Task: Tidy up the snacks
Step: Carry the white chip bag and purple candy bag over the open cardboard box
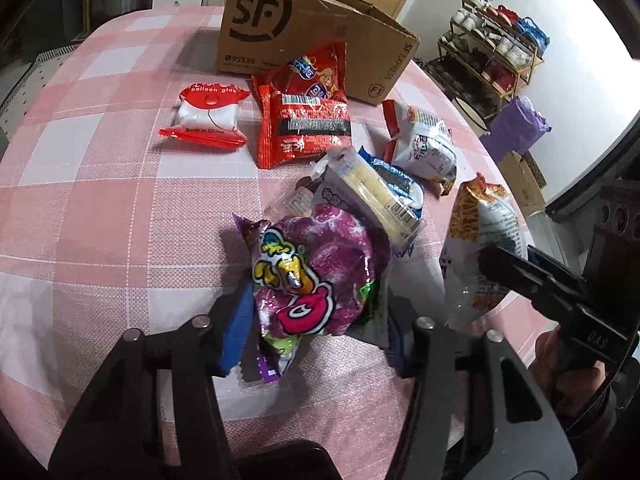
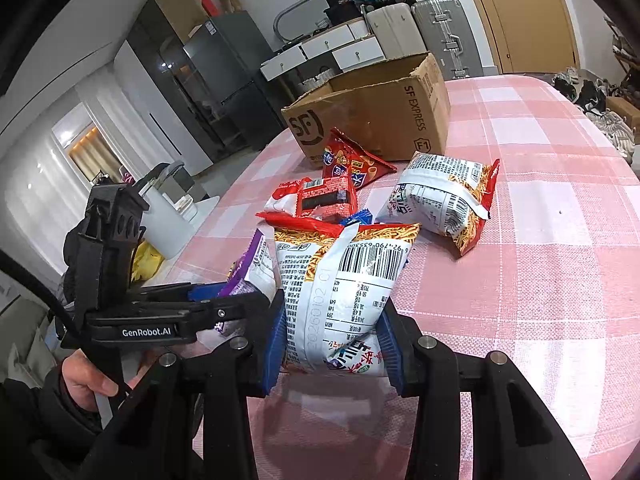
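Snacks lie scattered over a table (image 1: pixel 100 184) spread with a pink and white checked cloth, in front of an open cardboard box (image 1: pixel 304 36) that stands near the table's far edge. The left gripper (image 1: pixel 316 332) reaches down over a purple packet (image 1: pixel 320 276) in the middle of the table; its fingers, one with a blue pad (image 1: pixel 236 332), sit on either side of the packet's near end, and the foil bulges between them as though pinched, so they look clamped on it. The right gripper (image 2: pixel 332 344) has its blue pads pressed into the lower end of a white and orange noodle-snack bag (image 2: pixel 344 276), gripping it firmly, close to the table's right edge as the left wrist view shows it. Just beyond the purple packet a clear-wrapped yellow wafer pack (image 1: pixel 376 196) leans on a blue packet. Farther toward the box lie two red packets (image 1: pixel 308 120), one partly over the other. A small red and white pack marked "balloon glue" (image 1: pixel 208 116) lies to their left. A second noodle-snack bag (image 2: pixel 452 200) rests near the box's right corner. A bare hand (image 2: pixel 86 384) holds the left gripper's handle.
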Demonstrator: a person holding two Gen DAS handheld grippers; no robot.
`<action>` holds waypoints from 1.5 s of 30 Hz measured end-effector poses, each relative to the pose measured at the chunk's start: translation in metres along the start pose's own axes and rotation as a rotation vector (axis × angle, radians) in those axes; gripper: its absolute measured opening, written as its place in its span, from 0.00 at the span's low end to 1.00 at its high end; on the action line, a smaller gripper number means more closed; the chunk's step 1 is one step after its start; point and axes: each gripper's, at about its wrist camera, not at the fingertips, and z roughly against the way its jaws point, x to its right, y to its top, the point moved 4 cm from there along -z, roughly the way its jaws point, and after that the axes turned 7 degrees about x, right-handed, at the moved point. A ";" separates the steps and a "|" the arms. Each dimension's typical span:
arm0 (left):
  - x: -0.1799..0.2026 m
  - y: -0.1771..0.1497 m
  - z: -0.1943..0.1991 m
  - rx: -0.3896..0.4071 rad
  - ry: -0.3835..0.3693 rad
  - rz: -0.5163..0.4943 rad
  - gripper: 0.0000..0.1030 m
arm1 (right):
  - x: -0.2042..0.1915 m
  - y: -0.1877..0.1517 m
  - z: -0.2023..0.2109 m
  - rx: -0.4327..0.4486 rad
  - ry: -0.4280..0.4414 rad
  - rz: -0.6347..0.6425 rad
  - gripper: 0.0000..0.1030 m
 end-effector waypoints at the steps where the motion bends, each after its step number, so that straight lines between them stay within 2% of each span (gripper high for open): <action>1: 0.000 0.000 0.001 0.004 0.000 0.000 0.47 | 0.000 0.000 0.000 0.001 0.000 0.000 0.41; 28: 0.004 0.012 0.033 0.063 0.029 -0.033 0.47 | -0.005 0.005 0.004 0.015 0.009 0.008 0.41; 36: 0.010 0.024 0.054 0.099 0.028 -0.056 0.47 | -0.014 0.021 0.009 0.043 0.018 0.033 0.41; 45: 0.012 0.057 0.084 0.172 0.029 -0.065 0.47 | -0.028 0.054 0.018 0.103 0.034 0.083 0.41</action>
